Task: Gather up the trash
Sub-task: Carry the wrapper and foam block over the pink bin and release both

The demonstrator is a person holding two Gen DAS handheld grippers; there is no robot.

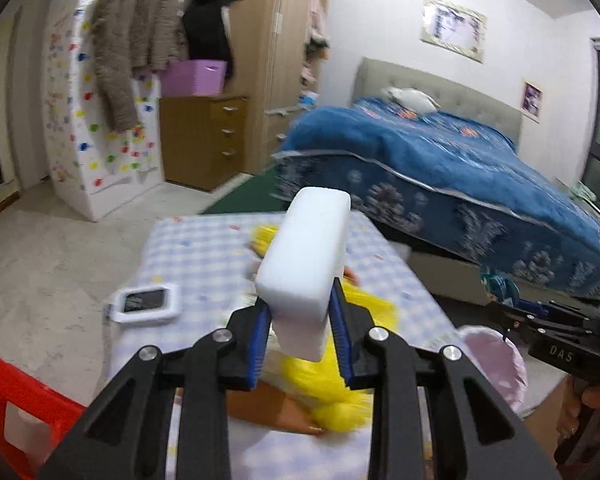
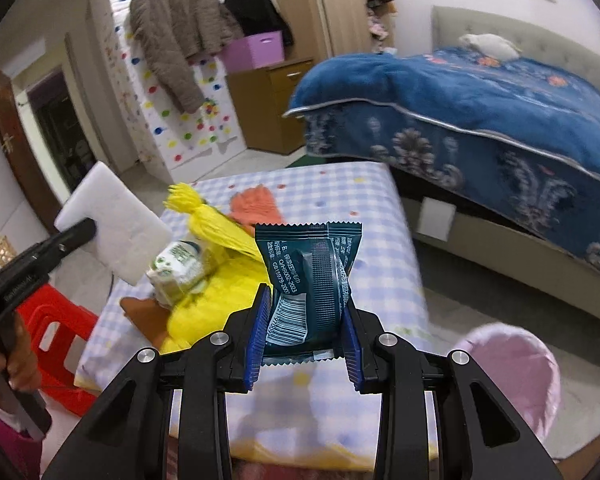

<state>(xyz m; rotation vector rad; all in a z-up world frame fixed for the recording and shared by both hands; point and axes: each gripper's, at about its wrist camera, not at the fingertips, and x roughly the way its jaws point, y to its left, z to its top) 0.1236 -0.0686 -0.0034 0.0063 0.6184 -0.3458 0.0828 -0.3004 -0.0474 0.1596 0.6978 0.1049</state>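
Note:
My left gripper (image 1: 302,322) is shut on a white foam block (image 1: 306,264) and holds it above the checkered table (image 1: 196,252); the block also shows in the right wrist view (image 2: 116,224). My right gripper (image 2: 304,320) is shut on a dark teal snack wrapper (image 2: 310,280), upright above the table (image 2: 364,208). On the table lie a yellow bag (image 2: 220,284), a green and white carton (image 2: 178,268) and an orange glove (image 2: 256,204). A pink-lined trash bin (image 2: 512,372) stands to the right of the table, and also shows in the left wrist view (image 1: 496,364).
A white-framed dark tablet (image 1: 144,304) lies on the table's left edge. A red plastic stool (image 2: 56,332) stands to the left. A bed with a blue cover (image 2: 480,108) is at the right, with a wooden drawer chest (image 1: 204,140) and wardrobe behind.

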